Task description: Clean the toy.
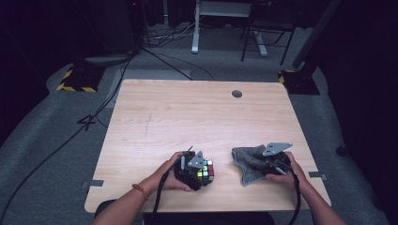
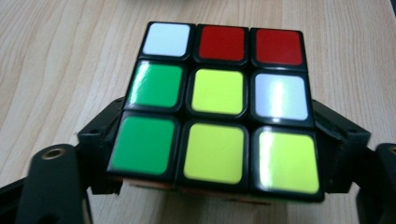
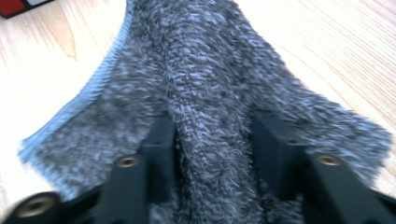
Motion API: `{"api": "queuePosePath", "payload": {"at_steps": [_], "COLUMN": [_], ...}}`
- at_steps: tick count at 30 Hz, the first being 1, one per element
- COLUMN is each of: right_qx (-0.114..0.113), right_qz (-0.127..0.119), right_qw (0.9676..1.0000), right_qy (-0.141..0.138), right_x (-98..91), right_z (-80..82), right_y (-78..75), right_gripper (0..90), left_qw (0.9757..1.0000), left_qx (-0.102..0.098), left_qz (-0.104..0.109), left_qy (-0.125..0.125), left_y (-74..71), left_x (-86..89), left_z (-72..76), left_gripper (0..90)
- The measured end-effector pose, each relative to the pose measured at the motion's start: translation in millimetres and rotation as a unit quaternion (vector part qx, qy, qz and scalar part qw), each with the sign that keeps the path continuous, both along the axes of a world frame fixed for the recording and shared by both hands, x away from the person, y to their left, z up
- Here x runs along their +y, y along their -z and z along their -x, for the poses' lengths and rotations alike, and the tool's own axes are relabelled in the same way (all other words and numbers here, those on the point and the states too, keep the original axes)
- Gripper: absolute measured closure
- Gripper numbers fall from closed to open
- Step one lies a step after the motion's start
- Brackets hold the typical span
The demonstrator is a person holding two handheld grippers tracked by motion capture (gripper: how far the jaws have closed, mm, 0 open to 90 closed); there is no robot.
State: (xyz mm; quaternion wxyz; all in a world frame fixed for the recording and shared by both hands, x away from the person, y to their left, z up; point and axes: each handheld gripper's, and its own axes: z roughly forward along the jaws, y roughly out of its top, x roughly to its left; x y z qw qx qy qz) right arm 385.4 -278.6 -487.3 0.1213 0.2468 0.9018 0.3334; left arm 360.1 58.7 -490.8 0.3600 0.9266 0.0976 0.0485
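The work surface is a table (image 1: 197, 112) with a pale wood-grain top and rounded corners. The left gripper (image 1: 199, 171) is clamped on a puzzle cube (image 1: 206, 170), a glossy black plastic block whose faces carry square coloured stickers in a three-by-three grid. The left gripper view shows the jaws bearing on the two opposite side faces of the puzzle cube (image 2: 217, 107), with its near end seated between them and its far end projecting past the jaw tips above the wood. That view resolves the facing stickers as white, red, green and yellow, which the high view reduces to small coloured specks. The right gripper (image 1: 265, 165) is closed on a grey cloth (image 1: 251, 161) of fuzzy, deep-pile fabric with a stitched edge. The right gripper view shows a raised fold of the cloth (image 3: 205, 93) pinched between the two jaws, the rest spreading flat to either side; the picture is slightly blurred, so the grip depth cannot be determined. The high view places both items near the front table edge, cube left, cloth right, clearly apart.
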Motion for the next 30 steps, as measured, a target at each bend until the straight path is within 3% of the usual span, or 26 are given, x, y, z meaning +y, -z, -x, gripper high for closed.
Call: {"api": "queuePosePath", "payload": {"at_steps": [6,10,13,19,21,26,30], "right_qx": [-0.009,-0.009,-0.011,-0.024,-0.031,-0.037,-0.043], "right_qz": [0.013,0.005,0.001,-0.029,-0.041,-0.102,-0.123], "right_qw": [0.9999,0.9999,0.9999,0.9992,0.9985,0.9935,0.9898], "right_qy": [-0.002,0.001,-0.001,-0.015,-0.02,-0.035,-0.057], "right_x": [4.0,2.9,2.6,8.5,10.7,17.6,30.7], "right_z": [3.1,3.0,3.9,9.4,11.5,18.5,25.6], "right_y": [-1.9,-2.0,-3.4,-14.0,-19.4,-38.6,-49.4], "right_gripper": [71.8,75.3,76.6,77.1,77.1,77.2,77.1], "left_qw": [1.0,0.9999,0.9997,0.9997,0.9994,0.9988,0.9979], "left_qx": [-0.002,0.001,-0.011,-0.017,-0.03,-0.042,-0.055], "left_qz": [0.001,0.001,-0.003,0.007,0.005,0.022,0.03], "left_qy": [0.008,0.016,0.02,0.019,0.018,0.015,0.018], "left_y": [-2.0,-3.3,-5.1,-13.7,-17.1,-25.6,-32.7], "left_x": [-1.5,-3.8,-6.5,-6.8,-6.0,-6.1,-10.4], "left_z": [-1.1,-1.1,-1.4,-4.0,-4.5,-6.8,-7.1], "left_gripper": [30.7,32.5,33.1,33.3,33.3,33.4,33.4]}}
